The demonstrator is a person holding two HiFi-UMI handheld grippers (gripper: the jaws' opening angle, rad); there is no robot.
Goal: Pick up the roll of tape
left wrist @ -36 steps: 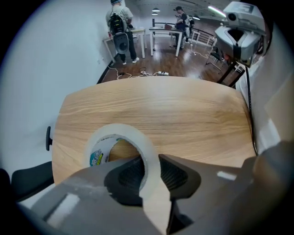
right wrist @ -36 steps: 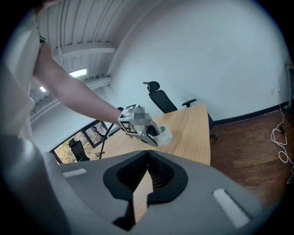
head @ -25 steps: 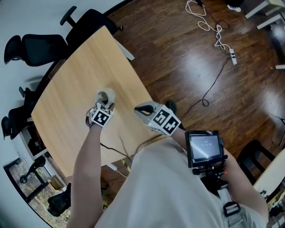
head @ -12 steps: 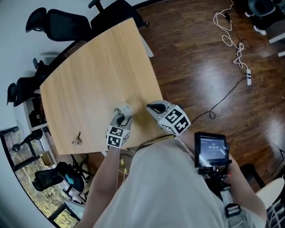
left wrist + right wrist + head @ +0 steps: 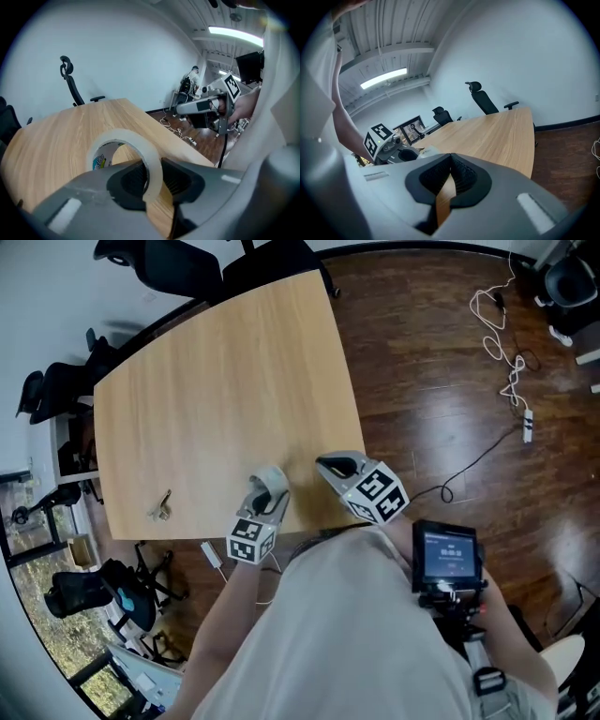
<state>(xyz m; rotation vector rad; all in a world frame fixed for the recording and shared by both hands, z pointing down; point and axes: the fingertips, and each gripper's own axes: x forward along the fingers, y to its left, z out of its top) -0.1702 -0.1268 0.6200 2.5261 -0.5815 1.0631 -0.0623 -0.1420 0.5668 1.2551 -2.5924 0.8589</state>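
Note:
The roll of clear tape (image 5: pixel 123 138), a pale ring with a printed core, stands on edge between my left gripper's (image 5: pixel 150 177) pads, which are shut on its band. In the head view that gripper (image 5: pixel 269 491) holds the tape (image 5: pixel 273 476) just above the near edge of the light wooden table (image 5: pixel 216 381). My right gripper (image 5: pixel 336 465) hovers close to the right of it over the table's near corner. Its jaws (image 5: pixel 450 161) are shut with nothing between them. Each gripper shows in the other's view: the right gripper (image 5: pixel 202 106) and the left gripper (image 5: pixel 389 146).
A small bunch of keys (image 5: pixel 159 510) lies near the table's left edge. Black office chairs (image 5: pixel 173 257) stand at the far side. A white cable with a power strip (image 5: pixel 513 381) runs over the dark wooden floor. A small screen (image 5: pixel 447 555) sits at the person's chest.
My left gripper has carried the tape from the middle of the table back toward its near edge, rolling as it went. The right gripper has shifted only slightly.

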